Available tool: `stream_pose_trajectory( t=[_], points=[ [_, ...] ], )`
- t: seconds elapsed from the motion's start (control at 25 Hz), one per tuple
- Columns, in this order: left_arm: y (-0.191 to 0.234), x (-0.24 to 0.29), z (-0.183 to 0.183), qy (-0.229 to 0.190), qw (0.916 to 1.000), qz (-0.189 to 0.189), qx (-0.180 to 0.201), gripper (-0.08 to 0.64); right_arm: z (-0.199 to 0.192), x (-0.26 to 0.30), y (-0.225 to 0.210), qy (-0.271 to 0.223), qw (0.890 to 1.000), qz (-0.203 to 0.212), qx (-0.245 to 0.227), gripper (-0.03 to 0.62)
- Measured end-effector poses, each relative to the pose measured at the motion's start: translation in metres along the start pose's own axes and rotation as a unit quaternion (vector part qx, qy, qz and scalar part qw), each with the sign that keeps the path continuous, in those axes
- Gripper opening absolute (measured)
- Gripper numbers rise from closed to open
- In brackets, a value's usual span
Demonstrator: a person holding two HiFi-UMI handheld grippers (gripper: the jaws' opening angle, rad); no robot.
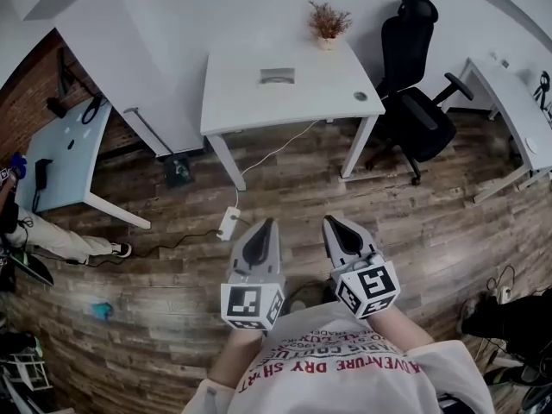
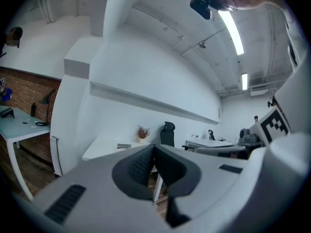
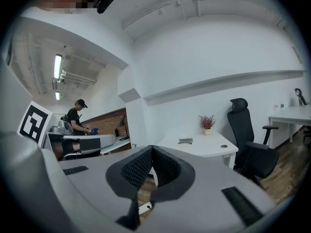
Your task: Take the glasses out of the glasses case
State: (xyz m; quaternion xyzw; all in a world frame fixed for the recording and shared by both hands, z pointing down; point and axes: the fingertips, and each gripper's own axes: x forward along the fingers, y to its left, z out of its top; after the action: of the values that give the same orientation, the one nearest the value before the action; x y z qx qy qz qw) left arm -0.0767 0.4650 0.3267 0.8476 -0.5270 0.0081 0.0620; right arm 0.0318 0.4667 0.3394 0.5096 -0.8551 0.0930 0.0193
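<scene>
You stand on a wooden floor (image 1: 414, 222), facing a white table (image 1: 250, 93) that is well ahead of you against the white wall. A black office chair (image 1: 414, 76) stands at the table's right end. More white desks sit off to either side, and in the right gripper view a person (image 3: 75, 114) stands at the far one.

You hold both grippers out in front of your chest, side by side and well short of the table. Your left gripper (image 1: 266, 224) has its fingers pressed together with nothing between them. Your right gripper (image 1: 332, 221) is the same: pads meeting, empty.

A potted plant (image 1: 329, 22) sits at the table's back edge. The glasses case (image 1: 277, 77) lies flat near the middle of the table, just in front of the plant and to its left. It is too small here to tell whether its lid is up. Neither gripper is near it. A white power strip (image 1: 228, 223) lies on the floor between you and the table.
</scene>
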Motion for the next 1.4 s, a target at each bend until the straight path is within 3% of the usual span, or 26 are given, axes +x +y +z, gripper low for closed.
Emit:
stream_pose_trajectory(
  t=[0.32, 0.84, 1.12, 1.4],
  points=[
    [0.055, 0.095, 0.003, 0.008, 0.9990, 0.044, 0.002, 0.008, 0.010, 0.111, -0.054, 0.009, 0.999, 0.043, 0.014, 0.011],
    [0.103, 0.326, 0.033, 0.014, 0.9944, 0.102, -0.026, 0.008, 0.066, 0.292, -0.212, 0.036, 0.991, 0.127, 0.016, 0.012],
    [0.130, 0.385, 0.021, 0.047, 0.9922, 0.110, -0.034, 0.008, 0.060, 0.354, -0.251, 0.060, 0.989, 0.132, 0.040, 0.012],
    [0.182, 0.450, 0.011, 0.059, 0.9949, 0.072, -0.040, 0.008, 0.050, 0.426, -0.265, 0.085, 0.991, 0.102, 0.032, 0.012]
  ],
)
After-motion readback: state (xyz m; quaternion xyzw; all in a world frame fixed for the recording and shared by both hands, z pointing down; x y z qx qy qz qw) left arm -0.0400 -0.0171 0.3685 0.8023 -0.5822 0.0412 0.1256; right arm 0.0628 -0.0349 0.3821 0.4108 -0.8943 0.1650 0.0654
